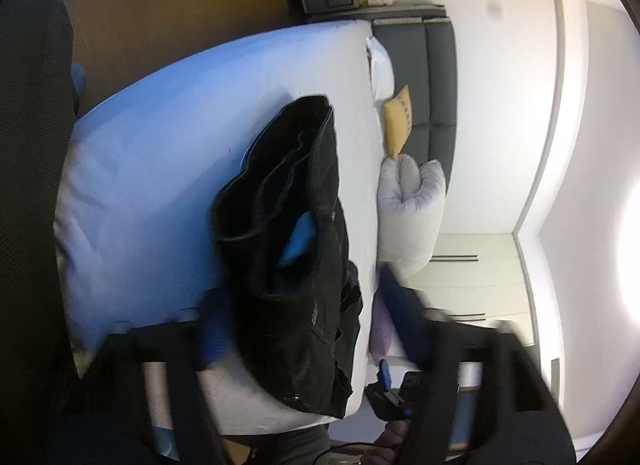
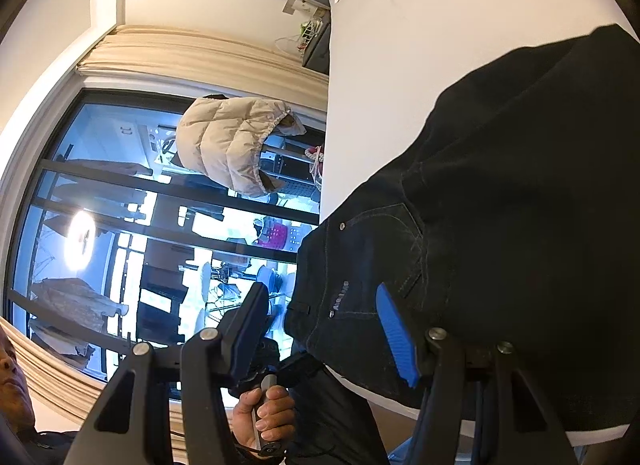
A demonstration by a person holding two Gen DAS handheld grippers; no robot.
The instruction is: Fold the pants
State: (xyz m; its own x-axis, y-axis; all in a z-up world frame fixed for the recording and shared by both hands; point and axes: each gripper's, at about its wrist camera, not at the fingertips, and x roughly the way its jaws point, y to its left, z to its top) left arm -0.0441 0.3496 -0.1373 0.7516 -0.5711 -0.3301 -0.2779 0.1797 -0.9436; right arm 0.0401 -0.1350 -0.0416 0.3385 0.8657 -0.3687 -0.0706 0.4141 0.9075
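Over the bed [image 1: 160, 145], both grippers' jaws gape around black pants [image 1: 296, 249].

A white bed [image 1: 160, 153] stands against a grey headboard [image 1: 436, 77], facing a curtained window [image 2: 120, 225].

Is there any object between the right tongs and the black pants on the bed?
Nothing visible. In the right wrist view the right tongs are open, and their blue pad already lies against the waistband of the black pants. Only white bed surrounds the cloth.
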